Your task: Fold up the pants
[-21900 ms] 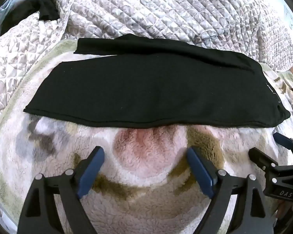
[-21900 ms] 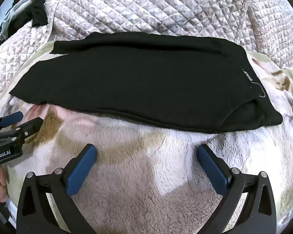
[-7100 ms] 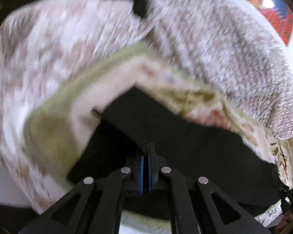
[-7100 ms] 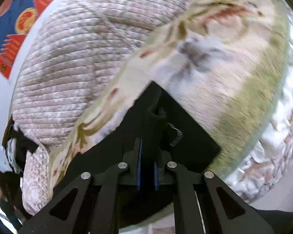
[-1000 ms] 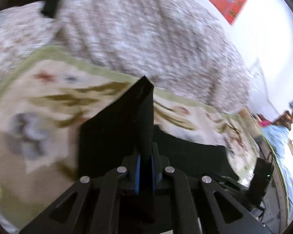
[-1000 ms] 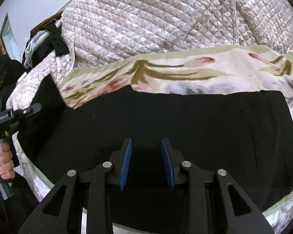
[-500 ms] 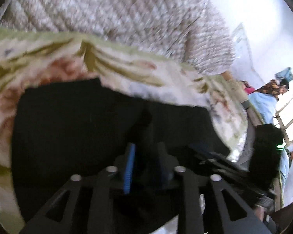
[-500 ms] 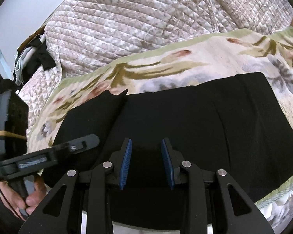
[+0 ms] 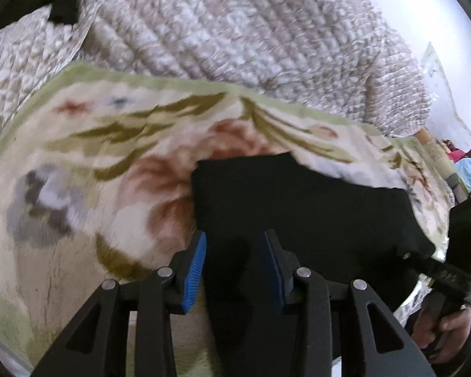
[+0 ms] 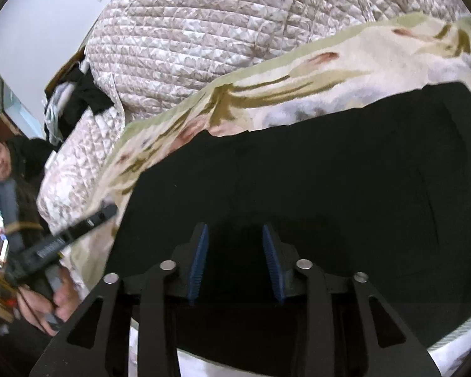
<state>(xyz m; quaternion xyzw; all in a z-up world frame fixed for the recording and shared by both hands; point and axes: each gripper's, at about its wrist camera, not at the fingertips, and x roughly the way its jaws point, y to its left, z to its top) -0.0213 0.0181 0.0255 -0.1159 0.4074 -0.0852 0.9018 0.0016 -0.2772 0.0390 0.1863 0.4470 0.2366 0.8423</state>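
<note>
The black pants [image 9: 301, 207] lie folded into a short, thick rectangle on the floral fleece blanket [image 9: 88, 169]. My left gripper [image 9: 234, 260] is partly open, its blue pads over the near left edge of the pants, holding nothing. In the right wrist view the pants [image 10: 314, 182] fill the middle. My right gripper [image 10: 235, 254] is partly open above the near edge of the cloth, empty. The left gripper also shows at the left of the right wrist view [image 10: 78, 229], and the right gripper shows at the right edge of the left wrist view [image 9: 439, 270].
A quilted beige bedcover [image 9: 235, 31] is heaped behind the blanket. Dark clothes [image 10: 78, 97] lie at the far left on the quilt. A person [image 10: 3, 163] sits at the left. The bed's near edge [image 10: 439, 342] runs just below the pants.
My left gripper carried the pant end across onto the rest, let it go and opened. The pants now lie as a shorter rectangle. My right gripper stayed partly open over the cloth.
</note>
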